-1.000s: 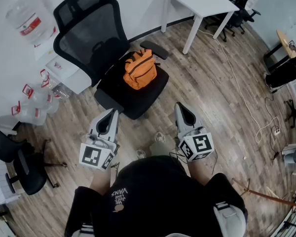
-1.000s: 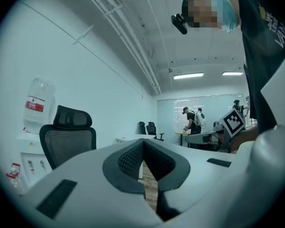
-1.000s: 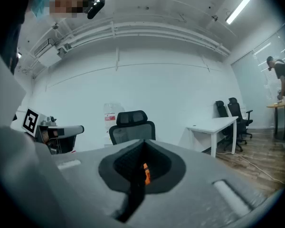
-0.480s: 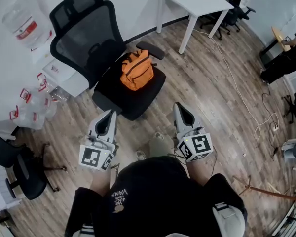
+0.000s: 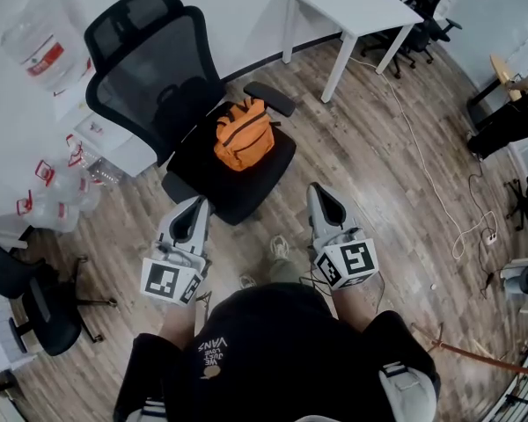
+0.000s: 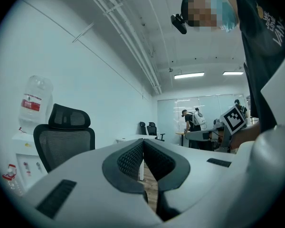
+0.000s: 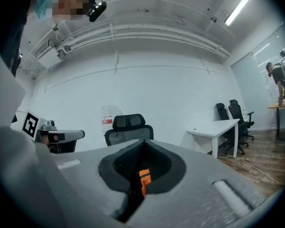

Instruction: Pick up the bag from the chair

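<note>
In the head view, we held the left gripper (image 5: 197, 202) and the right gripper (image 5: 320, 193) level above the wood floor (image 5: 378, 148), each with its jaws pressed together and empty. The orange bag (image 5: 244, 135) sat on the seat of the black mesh office chair (image 5: 150, 69), ahead of us and apart from both grippers. Our black shirt (image 5: 273, 341) read "VANS", upside down. A water bottle (image 5: 46, 42) wore a red label too small to read. In the left gripper view, the jaws met with nothing between them, and the shirt showed "VAN". In the right gripper view, the jaws were likewise closed, and a sliver of the bag showed beyond them.
</note>
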Demonstrator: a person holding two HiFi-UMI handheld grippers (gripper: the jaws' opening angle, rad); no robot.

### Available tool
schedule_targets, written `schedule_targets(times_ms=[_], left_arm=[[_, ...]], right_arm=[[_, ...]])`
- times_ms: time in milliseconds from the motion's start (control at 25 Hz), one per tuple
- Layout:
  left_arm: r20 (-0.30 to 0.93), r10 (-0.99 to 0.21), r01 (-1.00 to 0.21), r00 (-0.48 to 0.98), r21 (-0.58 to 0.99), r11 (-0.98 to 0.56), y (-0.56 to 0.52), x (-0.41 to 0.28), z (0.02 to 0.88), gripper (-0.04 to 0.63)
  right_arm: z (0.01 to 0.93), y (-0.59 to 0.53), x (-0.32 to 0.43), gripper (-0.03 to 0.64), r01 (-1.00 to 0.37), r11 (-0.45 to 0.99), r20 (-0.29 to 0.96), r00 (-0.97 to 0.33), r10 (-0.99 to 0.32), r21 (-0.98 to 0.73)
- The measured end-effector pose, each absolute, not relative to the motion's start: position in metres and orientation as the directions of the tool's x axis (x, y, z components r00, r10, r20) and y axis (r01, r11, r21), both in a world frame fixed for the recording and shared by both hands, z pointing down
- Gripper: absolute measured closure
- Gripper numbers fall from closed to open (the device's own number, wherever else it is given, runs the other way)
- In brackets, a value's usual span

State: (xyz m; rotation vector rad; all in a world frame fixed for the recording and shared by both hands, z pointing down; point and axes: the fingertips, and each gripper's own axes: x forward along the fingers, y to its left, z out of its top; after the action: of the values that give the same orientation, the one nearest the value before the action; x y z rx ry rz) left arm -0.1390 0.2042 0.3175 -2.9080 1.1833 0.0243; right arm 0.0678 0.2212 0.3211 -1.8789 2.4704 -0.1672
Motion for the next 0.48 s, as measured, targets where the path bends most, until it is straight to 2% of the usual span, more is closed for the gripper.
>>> schedule_targets(times_ms=[480], left_arm=[[-0.022, -0.764, -0.764, 0.645, -0.012, -0.645, 0.131, -0.090, 0.312, 0.589]], right_arm=[[0.317, 0.135, 0.115, 0.618, -0.924, 0.366, 0.028, -0.371, -0.928, -0.107]])
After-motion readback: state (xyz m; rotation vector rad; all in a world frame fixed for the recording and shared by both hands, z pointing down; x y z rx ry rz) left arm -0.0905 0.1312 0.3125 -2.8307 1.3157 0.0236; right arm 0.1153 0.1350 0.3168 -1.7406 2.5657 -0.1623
